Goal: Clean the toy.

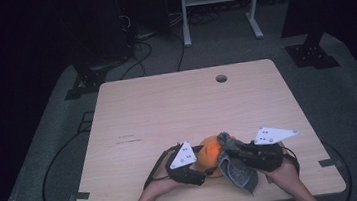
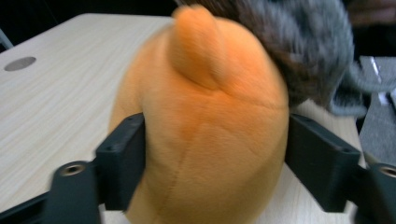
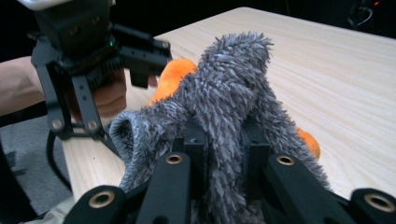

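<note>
The big wooden bench (image 1: pixel 167 106) is mostly bare, and all the work is near its front edge, close to the person. There sits a round orange plush toy (image 1: pixel 210 153), soft and fat, resting on the bench between the two hands. The left gripper (image 2: pixel 215 154) has its jaws set one on each side of the toy, and they press into its soft sides, so it is pinching the toy to keep it from rolling. The right gripper (image 3: pixel 223 149) has its jaws pressed together on a fuzzy grey cloth (image 3: pixel 224 107). The cloth stands up out of the jaws, hangs down at the sides, and lies against the far side of the toy. It looks like the step in hand is wiping the toy, or wrapping it up, while the other hand holds it. I think the next move needs the right hand to pull the cloth over the toy's top, while the left one keeps a soft, steady hold. The left gripper sits very close to the cloth, so the two could bump. The loose flap of cloth hangs near the bench edge and could snag. Far back there is a small round hole (image 1: pixel 221 78) in the bench, well away from the work.
</note>
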Demonstrator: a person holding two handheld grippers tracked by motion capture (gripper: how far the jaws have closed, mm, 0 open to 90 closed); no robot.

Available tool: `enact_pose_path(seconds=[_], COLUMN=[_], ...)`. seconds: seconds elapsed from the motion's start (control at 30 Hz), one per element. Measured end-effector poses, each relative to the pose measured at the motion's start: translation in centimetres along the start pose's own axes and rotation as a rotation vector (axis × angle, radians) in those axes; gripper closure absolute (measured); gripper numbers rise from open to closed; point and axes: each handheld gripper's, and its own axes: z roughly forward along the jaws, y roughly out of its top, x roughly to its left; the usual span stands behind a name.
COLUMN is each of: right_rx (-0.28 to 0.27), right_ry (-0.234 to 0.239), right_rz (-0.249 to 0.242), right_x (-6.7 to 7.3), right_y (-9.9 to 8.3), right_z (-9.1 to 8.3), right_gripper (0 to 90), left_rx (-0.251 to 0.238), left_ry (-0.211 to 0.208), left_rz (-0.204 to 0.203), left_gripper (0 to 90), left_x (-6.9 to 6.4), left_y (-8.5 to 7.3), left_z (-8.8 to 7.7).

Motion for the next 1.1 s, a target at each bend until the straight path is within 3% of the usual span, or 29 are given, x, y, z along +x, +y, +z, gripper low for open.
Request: enact_pose_path(seconds=[0.07, 0.17, 0.33, 0.5, 0.57, 0.63, 0.73, 0.8, 0.87, 0.97, 1.1], right_rx=[0.005, 0.009, 0.001, 0.003, 0.009, 0.019, 0.028, 0.035, 0.044, 0.042, 0.011], right_ry=[0.003, 0.005, 0.009, -0.041, -0.063, -0.065, -0.058, -0.048, -0.038, -0.004, 0.083], right_rz=[0.001, -0.011, -0.028, -0.007, 0.009, 0.026, 0.026, 0.017, -0.004, -0.034, -0.057], right_x=[0.1, 0.7, 1.3, 0.4, -0.4, -0.9, -0.9, -0.7, -0.3, 0.6, 2.0], right_y=[-0.2, -0.1, 0.7, 0.9, 0.6, 0.1, 0.1, 0.3, 0.5, 1.1, 1.9], right_z=[-0.1, -0.1, -0.1, -0.6, -0.9, -1.0, -1.2, -1.3, -1.2, -1.2, -1.2], right_gripper=[76.2, 75.9, 75.8, 75.8, 75.8, 75.9, 75.9, 75.9, 75.9, 75.8, 75.6], left_rx=[-0.028, -0.024, 0.005, 0.030, 0.029, 0.006, 0.001, -0.001, 0.002, 0.012, 0.044], left_ry=[0.021, 0.007, -0.017, -0.036, -0.038, -0.045, -0.025, -0.029, -0.038, -0.053, -0.061], left_rz=[-0.043, -0.033, 0.036, 0.112, 0.122, 0.087, -0.006, -0.010, 0.007, 0.067, 0.167], left_gripper=[16.2, 18.5, 25.5, 27.7, 27.3, 21.2, 10.9, 10.3, 14.5, 21.4, 22.5], left_x=[0.3, 0.0, -0.8, -1.5, -1.7, -1.6, -0.9, -0.8, -1.0, -1.6, -2.8], left_y=[0.3, 0.0, -0.2, -0.1, 0.0, 0.3, 0.5, 0.3, 0.2, 0.1, 0.2], left_z=[-0.1, 0.2, 0.4, 0.6, 0.7, 0.8, 0.9, 1.0, 1.0, 1.0, 1.4])
